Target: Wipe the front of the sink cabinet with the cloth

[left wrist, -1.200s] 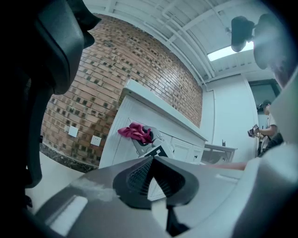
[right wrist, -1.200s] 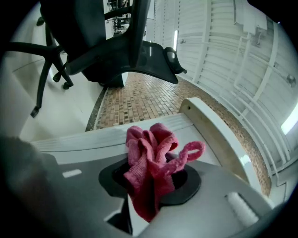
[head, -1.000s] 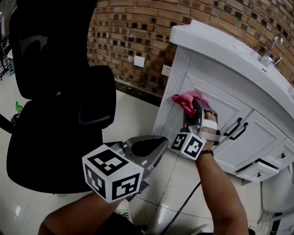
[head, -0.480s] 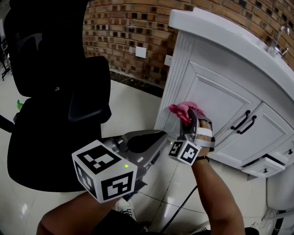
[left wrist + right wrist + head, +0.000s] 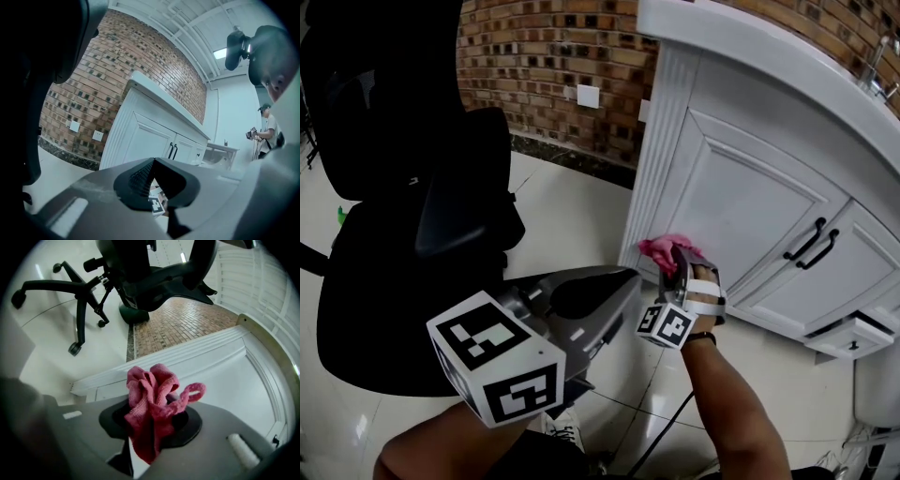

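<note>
Brick wall [image 5: 544, 56] behind, white cabinet [image 5: 741, 216] at right: right gripper [image 5: 676, 266] clamped on cloth [image 5: 666, 248] at cabinet's lower left corner, left gripper [image 5: 617, 286] closed on nothing, lower centre; risk: bunched cloth snags the moulding and pulls out of the jaws.

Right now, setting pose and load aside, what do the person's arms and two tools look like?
The left tool and right tool are grey with black jaw pads. Each carries a white cube printed with black square markers. White straps bind the right one to the right hand. The forearms are bare, no sleeves. A thin black cable hangs below the right arm.
</note>
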{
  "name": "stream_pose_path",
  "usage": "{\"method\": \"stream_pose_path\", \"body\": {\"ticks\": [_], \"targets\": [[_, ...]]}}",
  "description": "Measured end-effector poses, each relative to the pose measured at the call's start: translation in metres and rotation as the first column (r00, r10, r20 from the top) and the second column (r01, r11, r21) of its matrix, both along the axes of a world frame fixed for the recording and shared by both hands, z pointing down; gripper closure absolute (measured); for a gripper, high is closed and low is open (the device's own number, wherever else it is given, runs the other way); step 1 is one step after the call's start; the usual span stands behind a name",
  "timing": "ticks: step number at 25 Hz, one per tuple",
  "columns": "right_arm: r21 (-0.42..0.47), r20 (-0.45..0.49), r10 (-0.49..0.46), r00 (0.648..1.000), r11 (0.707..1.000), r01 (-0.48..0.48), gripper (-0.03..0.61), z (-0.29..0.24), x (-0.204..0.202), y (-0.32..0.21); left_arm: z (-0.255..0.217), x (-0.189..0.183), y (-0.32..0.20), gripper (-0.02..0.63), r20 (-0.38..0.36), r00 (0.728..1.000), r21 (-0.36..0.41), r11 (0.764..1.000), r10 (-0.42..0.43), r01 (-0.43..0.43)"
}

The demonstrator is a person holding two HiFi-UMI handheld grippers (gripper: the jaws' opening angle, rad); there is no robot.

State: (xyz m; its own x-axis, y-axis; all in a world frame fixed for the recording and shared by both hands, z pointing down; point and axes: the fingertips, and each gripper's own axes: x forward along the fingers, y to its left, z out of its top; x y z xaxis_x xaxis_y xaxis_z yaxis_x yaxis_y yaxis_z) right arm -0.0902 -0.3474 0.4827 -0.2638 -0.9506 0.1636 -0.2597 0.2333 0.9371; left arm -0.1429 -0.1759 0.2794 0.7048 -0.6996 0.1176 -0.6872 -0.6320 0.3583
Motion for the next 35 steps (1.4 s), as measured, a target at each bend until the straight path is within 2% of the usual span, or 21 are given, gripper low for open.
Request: {"method": "stream_pose_path", "body": {"ticks": [12, 17, 25, 30, 35], "targets": [[-0.101, -0.070, -0.003, 0.998, 0.995, -0.004, 0.459, 0.086, 0.000, 0.000, 0.008, 0.000, -0.002, 0.609, 0.011, 1.000, -0.022, 1.000, 0.003, -0.003], [-0.105, -0.067, -0.009, 0.998, 0.994, 0.002, 0.459, 0.095, -0.001, 0.001, 0.010, 0.003, -0.005, 0.609, 0.017, 1.000, -0.030, 1.000, 0.007, -0.007], [-0.128, -0.152, -0.043, 0.987, 0.992, 0.023, 0.459, 0.112, 0.002, 0.005, 0.011, 0.011, -0.006, 0.609, 0.024, 1.000, -0.030, 0.999, 0.017, -0.016], [-0.176, -0.129, -0.047, 0.991, 0.984, 0.024, 0.459, 0.122, 0.000, 0.011, 0.010, 0.014, -0.004, 0.609, 0.031, 0.999, -0.028, 0.999, 0.018, -0.018], [-0.249, -0.216, -0.049, 0.975, 0.969, -0.007, 0.459, 0.144, 0.009, 0.012, 0.011, 0.019, -0.004, 0.609, 0.052, 0.998, -0.025, 0.999, 0.024, -0.023]]}}
